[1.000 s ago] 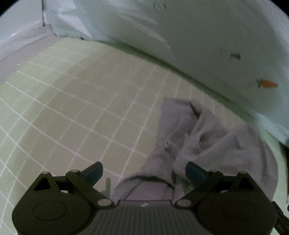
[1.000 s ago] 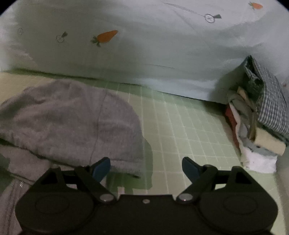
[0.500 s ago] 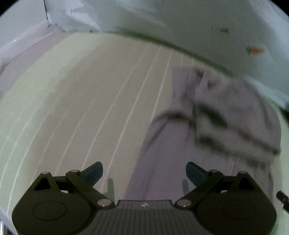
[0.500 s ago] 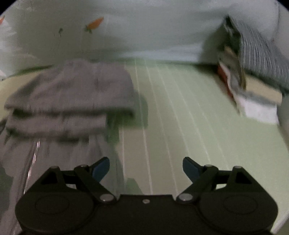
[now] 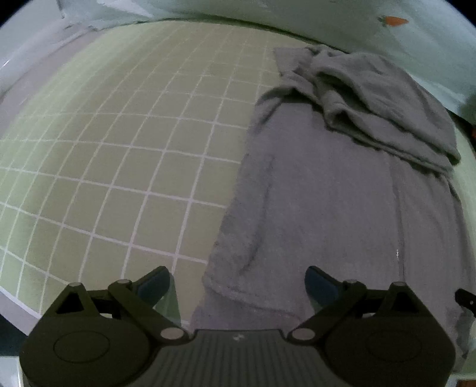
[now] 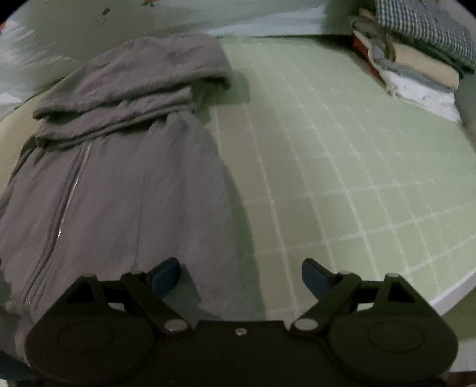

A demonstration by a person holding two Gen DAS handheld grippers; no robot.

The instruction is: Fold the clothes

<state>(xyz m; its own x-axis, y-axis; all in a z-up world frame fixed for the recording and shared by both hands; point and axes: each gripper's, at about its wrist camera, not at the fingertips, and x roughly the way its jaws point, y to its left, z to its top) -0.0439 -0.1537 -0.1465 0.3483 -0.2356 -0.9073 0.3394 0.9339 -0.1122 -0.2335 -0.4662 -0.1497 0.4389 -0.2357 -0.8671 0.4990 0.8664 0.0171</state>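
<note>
A grey zip-up garment (image 5: 327, 184) lies flat on the green checked surface, its far end folded back over itself into a thick layer (image 5: 383, 98). It also shows in the right wrist view (image 6: 119, 178), with the zip (image 6: 70, 196) running along its left part. My left gripper (image 5: 238, 284) is open and empty above the garment's near left edge. My right gripper (image 6: 241, 275) is open and empty above the garment's near right edge.
A stack of folded clothes (image 6: 416, 53) with a checked item on top stands at the far right. A pale cloth with carrot prints (image 5: 392, 20) hangs behind the surface. The surface's front edge (image 6: 452, 294) is close on the right.
Both grippers have pulled back toward me from the folded far end, so the whole garment now shows in each view. Both stay open.
</note>
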